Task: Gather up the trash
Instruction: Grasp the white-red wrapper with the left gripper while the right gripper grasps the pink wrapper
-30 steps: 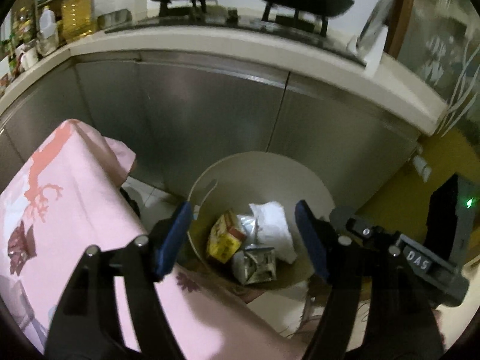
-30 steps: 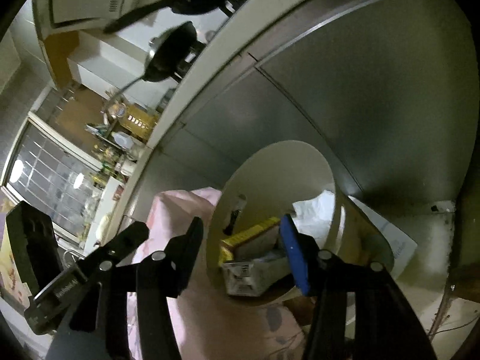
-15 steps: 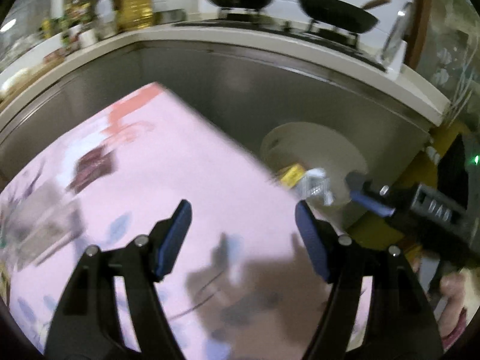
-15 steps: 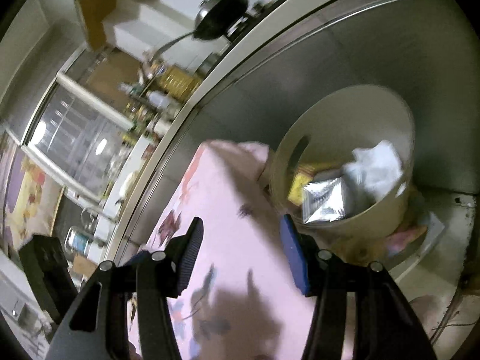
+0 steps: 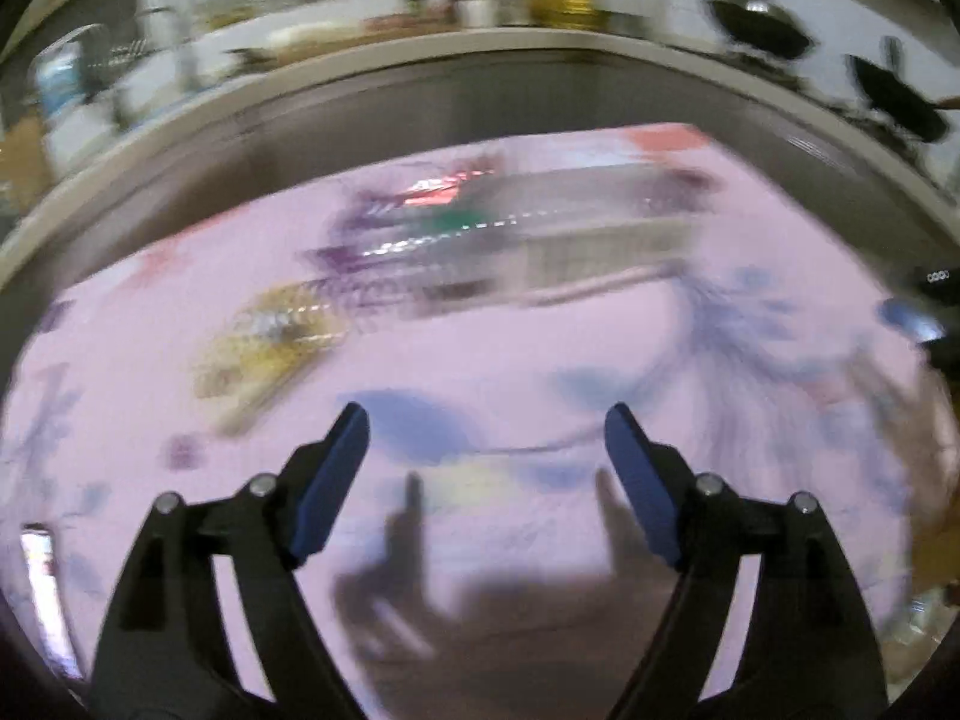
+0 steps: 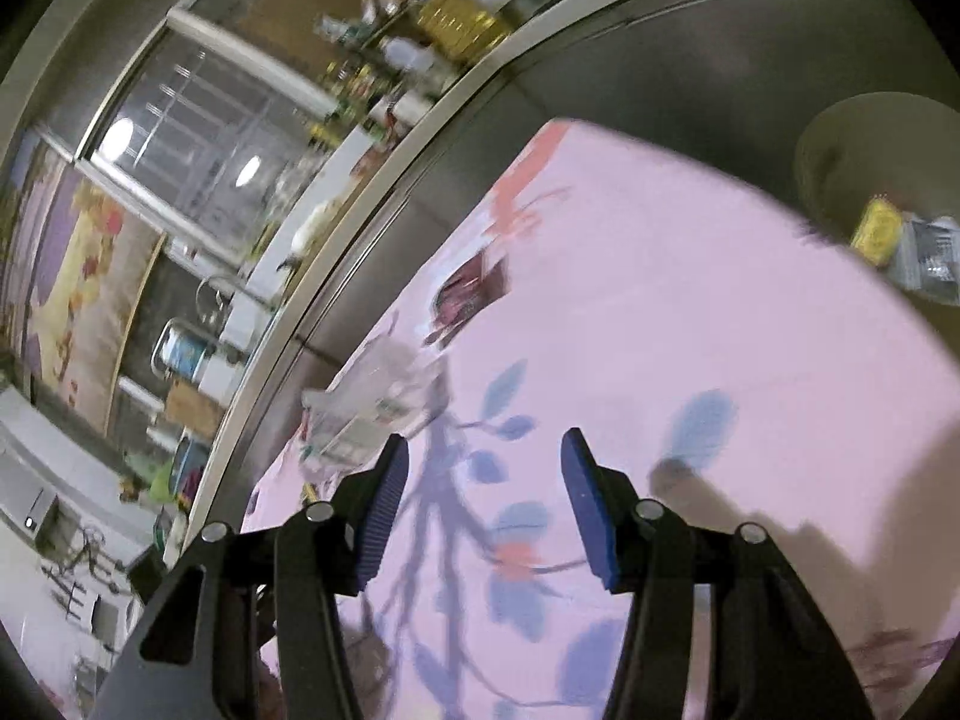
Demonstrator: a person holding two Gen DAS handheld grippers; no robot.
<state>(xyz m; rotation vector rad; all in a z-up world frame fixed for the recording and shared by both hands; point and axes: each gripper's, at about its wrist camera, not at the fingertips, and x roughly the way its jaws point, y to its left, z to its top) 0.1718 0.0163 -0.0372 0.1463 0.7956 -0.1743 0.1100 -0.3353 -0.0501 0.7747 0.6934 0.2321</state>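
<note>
My left gripper (image 5: pixel 486 456) is open and empty above a pink flowered tablecloth (image 5: pixel 480 348). On the cloth ahead lie blurred wrappers: a yellow packet (image 5: pixel 264 342) at left and a silvery clear packet (image 5: pixel 540 228) farther back. My right gripper (image 6: pixel 483 504) is open and empty over the same cloth (image 6: pixel 660 312). A clear plastic wrapper (image 6: pixel 372 408) lies just left of its left finger, and a dark red wrapper (image 6: pixel 468 294) lies farther off. The cream trash bin (image 6: pixel 870 138) with a yellow box and foil packet inside is at the far right.
Steel cabinet fronts (image 6: pixel 660 60) and a pale countertop (image 5: pixel 420 60) run behind the table. Black pans (image 5: pixel 762 30) stand on the stove at the right. Bottles and jars crowd the counter (image 6: pixel 420 30). The left view is motion-blurred.
Both grippers have swung left, away from the trash bin and over the pink table. The bin has left the left wrist view and slid to the right edge of the right one.
</note>
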